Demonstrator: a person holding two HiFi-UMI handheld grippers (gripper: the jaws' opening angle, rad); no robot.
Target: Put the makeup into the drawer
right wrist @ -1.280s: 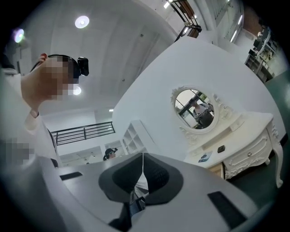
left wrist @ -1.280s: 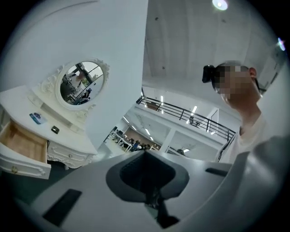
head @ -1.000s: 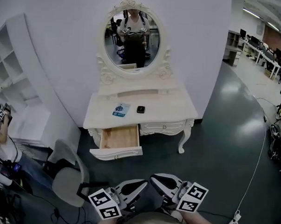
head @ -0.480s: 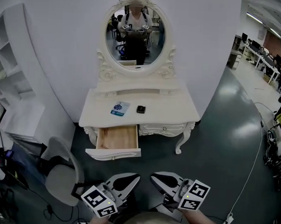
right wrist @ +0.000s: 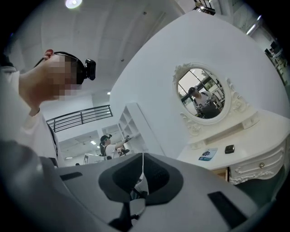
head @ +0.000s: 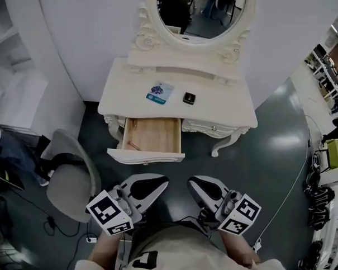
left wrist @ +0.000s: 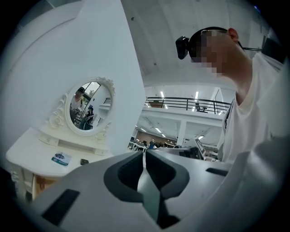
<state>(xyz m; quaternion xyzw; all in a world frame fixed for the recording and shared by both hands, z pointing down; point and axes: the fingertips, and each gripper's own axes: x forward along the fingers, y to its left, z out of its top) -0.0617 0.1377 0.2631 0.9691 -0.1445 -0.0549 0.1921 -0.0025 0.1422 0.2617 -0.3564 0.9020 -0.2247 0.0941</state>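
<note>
On the dresser (head: 229, 109), a black compact (head: 188, 98)

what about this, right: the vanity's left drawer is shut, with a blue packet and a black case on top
Not right: the head view shows the left drawer pulled open. The blue packet and black case do lie on the vanity top.

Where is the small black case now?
In the head view, the small black case lies on the dressing table, right of the blue packet, beyond the open drawer's right corner.
</note>
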